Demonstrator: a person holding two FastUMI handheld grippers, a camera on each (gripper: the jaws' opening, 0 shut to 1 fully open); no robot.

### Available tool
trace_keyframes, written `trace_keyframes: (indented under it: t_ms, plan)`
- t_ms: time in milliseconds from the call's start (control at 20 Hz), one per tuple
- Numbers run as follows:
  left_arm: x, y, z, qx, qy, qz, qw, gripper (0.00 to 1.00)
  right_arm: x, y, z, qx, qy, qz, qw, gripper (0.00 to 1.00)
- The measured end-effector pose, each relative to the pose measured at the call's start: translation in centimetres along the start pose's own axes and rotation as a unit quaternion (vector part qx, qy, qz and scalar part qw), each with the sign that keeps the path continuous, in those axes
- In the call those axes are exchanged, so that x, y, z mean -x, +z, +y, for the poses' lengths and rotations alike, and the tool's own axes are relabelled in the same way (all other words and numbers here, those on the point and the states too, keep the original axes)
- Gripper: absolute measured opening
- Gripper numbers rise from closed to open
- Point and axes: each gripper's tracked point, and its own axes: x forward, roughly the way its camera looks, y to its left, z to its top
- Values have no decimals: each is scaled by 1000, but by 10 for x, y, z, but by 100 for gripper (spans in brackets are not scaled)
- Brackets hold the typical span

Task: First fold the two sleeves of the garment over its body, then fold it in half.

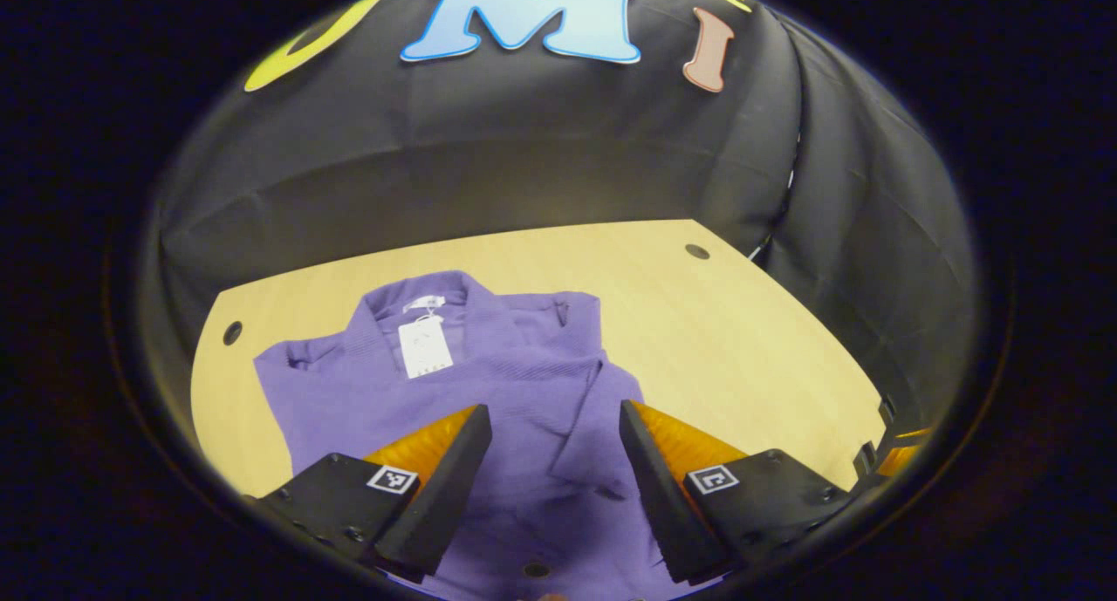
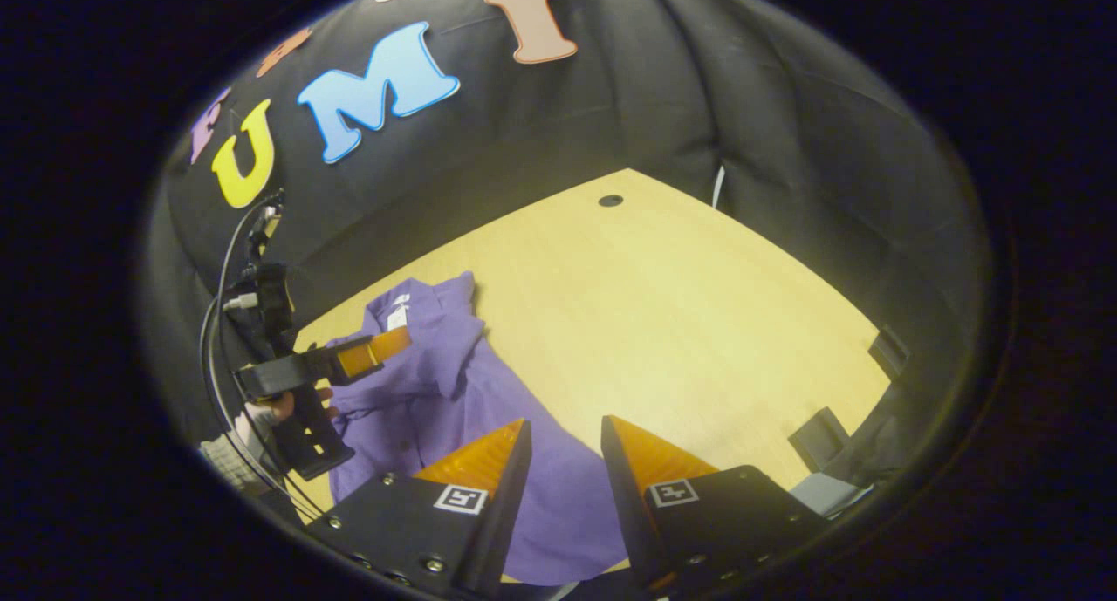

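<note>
A purple garment [image 1: 489, 374] lies flat on the wooden table [image 1: 716, 339], collar at the far end with a white tag [image 1: 425, 348] on it. One sleeve [image 1: 602, 418] lies folded over the body on the right side. My left gripper [image 1: 554, 409] hovers open above the garment's middle, nothing between its fingers. In the right gripper view the garment [image 2: 454, 400] lies to the left, and my right gripper [image 2: 565, 422] stands open over its near edge. A hand holds the left gripper [image 2: 397, 344] above the cloth there. The right gripper [image 1: 899, 448] peeks in at the far right.
The table has round cable holes [image 1: 696, 251] [image 1: 232, 332] near its far corners. Bare wood [image 2: 681, 322] stretches to the right of the garment. Dark blocks [image 2: 820, 438] sit at the table's right edge. Black cloth walls close in behind and beside the table.
</note>
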Motion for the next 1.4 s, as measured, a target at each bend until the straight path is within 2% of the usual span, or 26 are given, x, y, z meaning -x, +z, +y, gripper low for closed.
trace_keyframes:
  t_ms: [100,150,300,350,450,550,600,650,700,800,850,900,950,1050,1100,1200,1400]
  plan:
    - [18,-11,20,-7,9,3,1000,92,-9,-11,-1,18,2,22,1000,53]
    - [28,-20,31,-12,15,8,1000,97,-13,-20,-3,26,4,36,999,53]
    - [59,-60,59,-19,35,27,999,92,-27,-46,-7,46,7,79,996,53]
    - [69,-76,68,-16,41,37,998,97,-31,-56,-7,52,9,94,994,53]
    - [91,-112,84,-6,56,60,997,100,-37,-74,-8,60,13,127,990,53]
    - [114,-145,99,5,71,81,994,92,-40,-90,-9,65,17,155,986,53]
    - [125,-163,105,13,79,93,993,97,-42,-97,-9,70,16,167,983,46]
    - [138,-176,110,21,85,102,991,92,-41,-104,-11,77,14,179,981,53]
    - [149,-190,113,30,90,113,989,97,-42,-110,-7,78,20,195,978,60]
    - [175,-217,119,46,100,136,985,97,-43,-119,-5,89,16,214,973,85]
    - [184,-227,119,52,103,145,983,92,-43,-121,-6,94,10,220,971,86]
    - [191,-238,118,57,103,155,981,92,-43,-123,-7,97,4,225,970,86]
    - [197,-246,118,63,105,166,979,97,-42,-125,-7,97,-1,232,968,86]
    - [205,-262,119,74,114,189,973,97,-41,-130,-10,100,-13,246,964,90]
    - [205,-268,119,80,117,197,970,92,-40,-134,-13,106,-21,255,961,89]
    - [211,-281,118,86,121,218,965,92,-41,-141,-16,123,-35,269,955,89]
    - [211,-294,124,72,135,243,958,92,-42,-152,-20,160,-51,294,941,90]
